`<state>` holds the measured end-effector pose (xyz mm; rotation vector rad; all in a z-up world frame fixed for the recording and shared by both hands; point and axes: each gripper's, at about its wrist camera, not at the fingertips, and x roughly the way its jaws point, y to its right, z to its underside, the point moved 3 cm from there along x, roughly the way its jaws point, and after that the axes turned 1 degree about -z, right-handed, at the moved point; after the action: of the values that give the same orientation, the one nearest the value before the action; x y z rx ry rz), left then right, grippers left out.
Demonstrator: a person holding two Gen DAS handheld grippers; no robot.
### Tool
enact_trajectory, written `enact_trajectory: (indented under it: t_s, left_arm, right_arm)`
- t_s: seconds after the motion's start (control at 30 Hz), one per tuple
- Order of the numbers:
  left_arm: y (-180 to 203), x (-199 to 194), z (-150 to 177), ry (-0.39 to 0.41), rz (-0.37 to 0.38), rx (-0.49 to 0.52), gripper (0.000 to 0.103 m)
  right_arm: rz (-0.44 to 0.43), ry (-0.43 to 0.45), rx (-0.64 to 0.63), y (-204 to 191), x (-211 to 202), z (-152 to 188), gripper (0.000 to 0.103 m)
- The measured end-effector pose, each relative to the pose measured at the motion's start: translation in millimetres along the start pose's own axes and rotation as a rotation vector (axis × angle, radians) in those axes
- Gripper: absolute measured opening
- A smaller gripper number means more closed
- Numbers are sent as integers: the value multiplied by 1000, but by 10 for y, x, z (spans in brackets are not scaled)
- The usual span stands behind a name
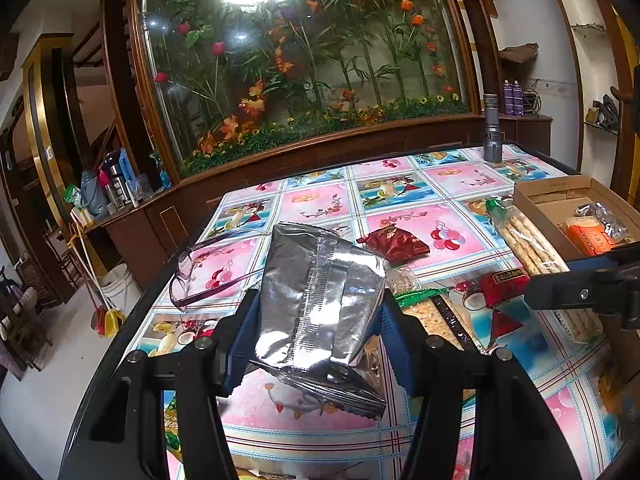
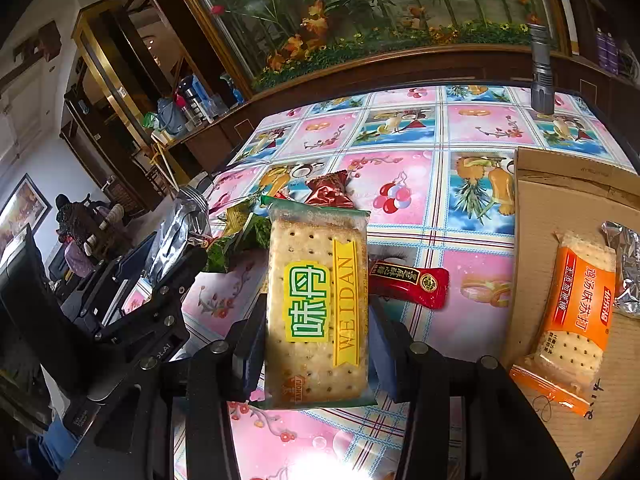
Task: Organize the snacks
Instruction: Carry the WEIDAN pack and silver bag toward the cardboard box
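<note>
My left gripper (image 1: 318, 316) is shut on a silver foil snack bag (image 1: 320, 296) and holds it above the table. It also shows in the right wrist view (image 2: 176, 236). My right gripper (image 2: 316, 336) is shut on a green-edged cracker pack (image 2: 318, 300) marked WEIDAN, held above the table left of the cardboard box (image 2: 560, 184). In the box lie an orange cracker pack (image 2: 572, 320) and a silver packet (image 2: 624, 268). On the table lie a dark red candy packet (image 1: 396, 242), a small red bar (image 2: 408, 282) and a long pack of cracker sticks (image 1: 528, 240).
The table has a pink and blue fruit-print cloth (image 1: 320, 200). Purple-framed glasses (image 1: 200, 276) lie at its left edge. A grey flashlight (image 1: 491, 128) stands at the far edge. A glass flower display (image 1: 304, 60) stands behind. Green wrappers (image 2: 240, 236) lie beside the left gripper.
</note>
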<state>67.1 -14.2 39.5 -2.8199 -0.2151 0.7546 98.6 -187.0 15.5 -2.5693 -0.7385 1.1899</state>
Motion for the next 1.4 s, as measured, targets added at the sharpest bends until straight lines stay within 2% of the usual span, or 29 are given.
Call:
enact_trajectory:
  t_s: [1.0, 1.4]
  left_arm:
    - [-29, -122, -43, 64, -32, 21, 57]
    - [104, -166, -142, 54, 131, -36, 57]
  right_arm:
    - [1, 43, 61, 127, -112, -72, 50]
    - [7, 128, 175, 469, -412, -187, 50]
